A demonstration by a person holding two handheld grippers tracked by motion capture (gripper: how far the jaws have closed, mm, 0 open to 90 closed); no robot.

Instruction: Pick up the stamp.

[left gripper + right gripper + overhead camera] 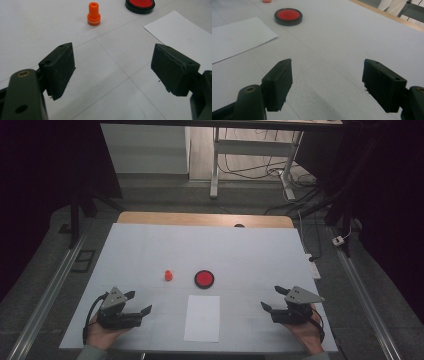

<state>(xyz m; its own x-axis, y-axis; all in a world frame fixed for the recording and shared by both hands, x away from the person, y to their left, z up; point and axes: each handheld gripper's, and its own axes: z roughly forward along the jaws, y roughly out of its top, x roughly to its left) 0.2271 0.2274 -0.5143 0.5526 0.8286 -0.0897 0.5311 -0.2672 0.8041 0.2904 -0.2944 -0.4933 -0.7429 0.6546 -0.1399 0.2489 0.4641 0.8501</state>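
A small orange stamp (169, 275) stands upright on the white table cover, left of a round black ink pad with a red centre (204, 279). A white sheet of paper (202, 318) lies just in front of the pad. My left gripper (138, 302) rests at the near left, open and empty; its own view has the stamp (93, 14) ahead, the ink pad (140, 5) and the paper (182, 35) to the right. At the near right my right gripper (273, 298) is open with nothing between its jaws; the ink pad (288, 16) and paper (237, 37) lie ahead left.
The white cover (250, 250) spans the table, with a wooden strip (205, 219) at the far edge. Metal rails run along both sides on the floor. A table frame and loose cables (260, 170) stand beyond the far edge.
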